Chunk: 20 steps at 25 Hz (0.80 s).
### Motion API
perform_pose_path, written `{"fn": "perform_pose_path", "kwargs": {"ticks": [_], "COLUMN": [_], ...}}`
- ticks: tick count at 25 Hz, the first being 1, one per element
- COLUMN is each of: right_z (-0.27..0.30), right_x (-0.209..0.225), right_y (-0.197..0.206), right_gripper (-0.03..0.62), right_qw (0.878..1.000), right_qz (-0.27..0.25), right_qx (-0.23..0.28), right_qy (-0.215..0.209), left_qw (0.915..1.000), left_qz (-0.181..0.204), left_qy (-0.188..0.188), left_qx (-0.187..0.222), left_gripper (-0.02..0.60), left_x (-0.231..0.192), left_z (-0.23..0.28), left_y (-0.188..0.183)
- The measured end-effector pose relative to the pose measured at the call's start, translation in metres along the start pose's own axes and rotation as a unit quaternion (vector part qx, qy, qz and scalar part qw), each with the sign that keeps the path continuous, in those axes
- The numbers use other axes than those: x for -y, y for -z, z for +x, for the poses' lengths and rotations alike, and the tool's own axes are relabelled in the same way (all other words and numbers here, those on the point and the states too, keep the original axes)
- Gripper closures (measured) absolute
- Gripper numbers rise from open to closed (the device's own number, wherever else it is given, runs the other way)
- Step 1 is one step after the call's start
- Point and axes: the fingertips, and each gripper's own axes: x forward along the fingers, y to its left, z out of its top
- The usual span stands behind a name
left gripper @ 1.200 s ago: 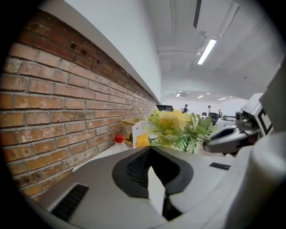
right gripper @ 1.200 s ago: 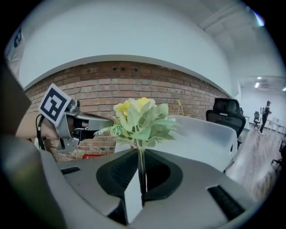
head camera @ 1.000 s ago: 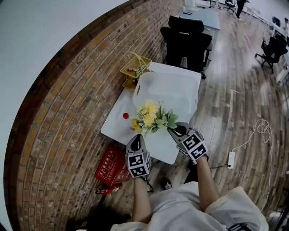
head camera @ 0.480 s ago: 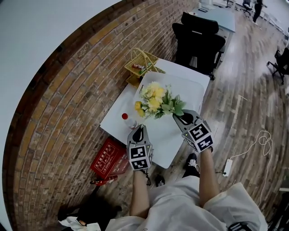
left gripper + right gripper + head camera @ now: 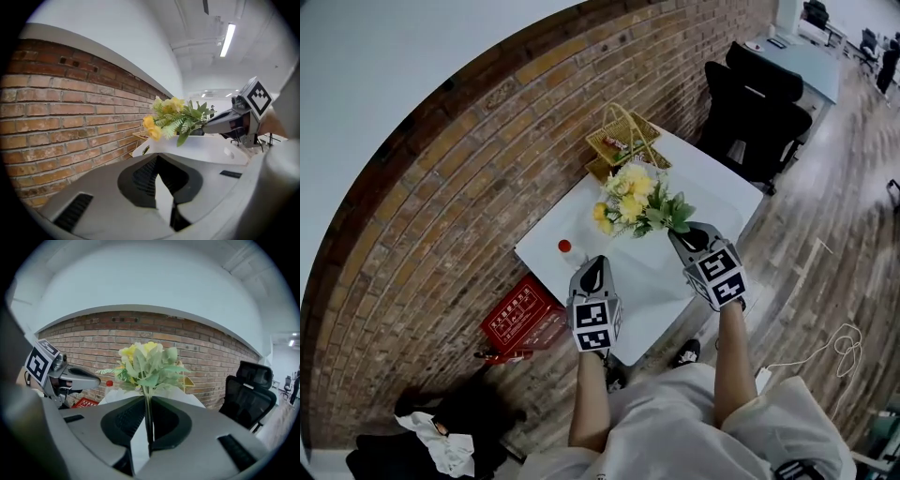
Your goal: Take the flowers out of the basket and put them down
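The first half of the job looks done. The flowers (image 5: 639,202) are out of the basket (image 5: 623,141), which stands at the table's (image 5: 656,281) far corner against the brick wall and holds no bouquet, though some small thing lies in it that I cannot identify.

The right gripper (image 5: 680,234) has the bouquet. In the right gripper view its jaws are pinched on the thin green stem, with the yellow blooms and leaves standing up just beyond the tips. From the head view the bouquet hangs in the air over the middle of the table, nearer the basket than the near edge, and touches nothing below it.

The left gripper (image 5: 592,272) carries nothing. Its own view shows the jaws drawn together with no stem or leaf between them. It hovers over the table's near edge, beside a small red-capped bottle (image 5: 565,248) that stands by the left edge.

The putting down is left. The flowers have not yet reached a surface, and the right jaws have not yet let go. The bare white top toward the near edge looks like an open spot. In my judgement the task is roughly half finished.
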Motion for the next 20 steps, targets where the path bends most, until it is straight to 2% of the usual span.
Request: {"fn": "perform_pose_path", "kwargs": {"ticks": [4,8,11,20], "right_z": [0.031,0.067,0.093,0.126], "right_x": [0.016,0.02,0.019,0.007], "right_y": [0.013,0.024,0.046,0.101], "right_gripper": [0.534,0.534,0.534,0.534], "right_qw": [0.999,0.996,0.992,0.96], "right_qz": [-0.006,-0.003,0.0,0.071], "right_qx": [-0.036,-0.042,-0.08,-0.196], "right_qy": [-0.034,-0.074,-0.099,-0.184], "left_qw": [0.9989,0.995,0.9904,0.9692], "left_qz": [-0.02,-0.034,-0.04,-0.079], "left_qy": [-0.043,-0.093,-0.132,-0.233], "left_qx": [0.004,0.008,0.011,0.001], "left_gripper": [0.557,0.557,0.557,0.557], "left_x": [-0.003,-0.011,-0.02,-0.025], "left_z": [0.009,0.013,0.008,-0.037], "left_y": [-0.001,-0.002,-0.002,0.003]}}
